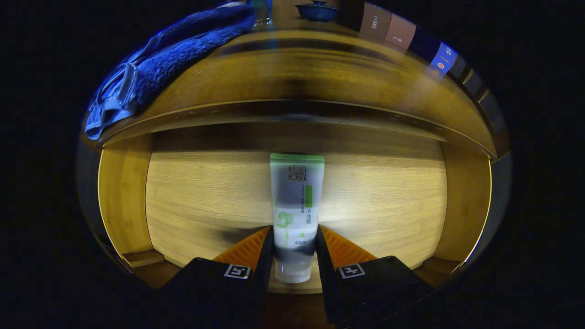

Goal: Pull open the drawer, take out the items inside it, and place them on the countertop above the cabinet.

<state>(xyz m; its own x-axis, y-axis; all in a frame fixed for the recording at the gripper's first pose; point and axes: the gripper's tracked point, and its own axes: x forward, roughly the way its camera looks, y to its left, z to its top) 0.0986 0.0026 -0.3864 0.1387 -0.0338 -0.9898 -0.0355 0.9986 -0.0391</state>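
A white tube with a green end (296, 201) stands between my two fingers, its cap end down by the fingers and its green crimped end pointing away. My gripper (295, 244) is shut on the tube, both fingers pressing its lower part. Below and around it lies the open wooden drawer (205, 196), its pale floor bare apart from the tube. Above the drawer runs the wooden countertop (297, 68) of the cabinet.
A blue towel (183, 55) lies on the countertop beyond the left finger. A dark blue lidded bowl (317, 11) sits at the back of the counter, with a row of boxes (402, 32) beside it. The drawer's side walls (123, 196) flank the tube.
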